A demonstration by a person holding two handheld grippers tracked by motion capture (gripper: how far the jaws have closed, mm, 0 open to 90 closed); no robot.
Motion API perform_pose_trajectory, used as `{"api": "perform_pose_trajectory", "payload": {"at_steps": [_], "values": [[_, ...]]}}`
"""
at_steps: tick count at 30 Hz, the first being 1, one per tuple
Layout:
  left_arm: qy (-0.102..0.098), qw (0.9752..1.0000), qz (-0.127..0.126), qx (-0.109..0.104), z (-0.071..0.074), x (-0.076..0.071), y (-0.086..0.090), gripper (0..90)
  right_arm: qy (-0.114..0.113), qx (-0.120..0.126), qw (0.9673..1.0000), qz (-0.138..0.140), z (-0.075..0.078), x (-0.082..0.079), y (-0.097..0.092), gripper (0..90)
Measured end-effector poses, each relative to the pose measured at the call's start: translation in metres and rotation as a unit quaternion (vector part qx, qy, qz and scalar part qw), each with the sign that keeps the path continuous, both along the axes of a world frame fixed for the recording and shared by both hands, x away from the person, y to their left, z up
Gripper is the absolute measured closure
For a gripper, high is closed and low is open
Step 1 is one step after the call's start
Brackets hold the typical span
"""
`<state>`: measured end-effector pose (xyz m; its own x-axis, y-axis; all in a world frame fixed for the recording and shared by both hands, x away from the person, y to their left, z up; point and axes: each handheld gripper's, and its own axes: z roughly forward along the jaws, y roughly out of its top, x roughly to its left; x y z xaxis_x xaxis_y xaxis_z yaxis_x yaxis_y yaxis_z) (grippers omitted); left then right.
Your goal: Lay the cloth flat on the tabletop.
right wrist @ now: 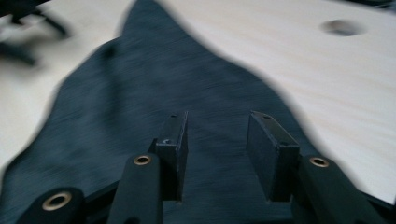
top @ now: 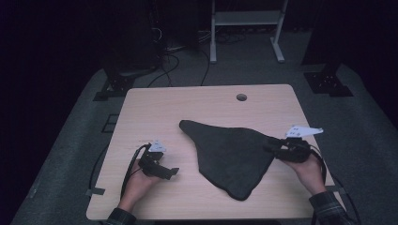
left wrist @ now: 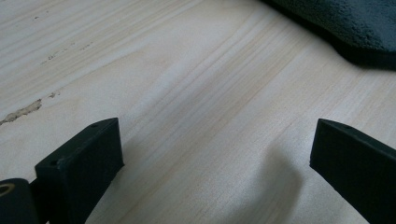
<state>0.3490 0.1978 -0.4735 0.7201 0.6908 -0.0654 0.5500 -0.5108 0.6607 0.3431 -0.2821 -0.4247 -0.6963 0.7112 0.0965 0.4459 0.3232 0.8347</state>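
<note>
Dark grey cloth (top: 232,157), thick and fleecy, lay flat on the pale wooden tabletop (top: 155,108), a little right of the middle. One pointed corner reached toward the far-left part, another toward the near edge, and a third toward the right edge.

At that right corner was the right gripper (top: 271,144), held in the person's right hand (top: 307,169). In the right gripper view its jaws stood partly apart over the cloth (right wrist: 140,107), with no fold of fabric between the pads, so it gripped nothing; the picture was blurred by movement. The left gripper (top: 174,172) rested near the near-left part of the tabletop, well apart from the cloth. In the left gripper view its jaws were wide open over bare wood (left wrist: 196,93), with the cloth's edge (left wrist: 355,23) showing farther off.

The step in hand seemed to be taking the right corner of the cloth, probably to fold it. To do it well, I think the lower jaw should slide under the very edge while the upper one stays above, and close only when the fabric is really between the pads. A low, flat approach would help, because a thick cloth is easily pushed away and wrinkled. The left gripper could take the near corner to keep the cloth from dragging.
</note>
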Motion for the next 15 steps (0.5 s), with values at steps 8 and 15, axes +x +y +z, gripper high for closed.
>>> {"api": "perform_pose_trajectory", "payload": {"at_steps": [8, 15], "values": [[0.001, 1.0000, 0.000, 0.002, 0.000, 0.000, 0.000, 1.3, 0.029, -0.021, 0.9947, 0.097, -0.016, -0.035, 0.048, 57.3], [0.000, 1.0000, 0.000, 0.003, 0.000, 0.000, 0.000, 1.3, 0.054, -0.060, 0.9783, 0.191, -0.033, -0.066, 0.090, 52.7]]}}
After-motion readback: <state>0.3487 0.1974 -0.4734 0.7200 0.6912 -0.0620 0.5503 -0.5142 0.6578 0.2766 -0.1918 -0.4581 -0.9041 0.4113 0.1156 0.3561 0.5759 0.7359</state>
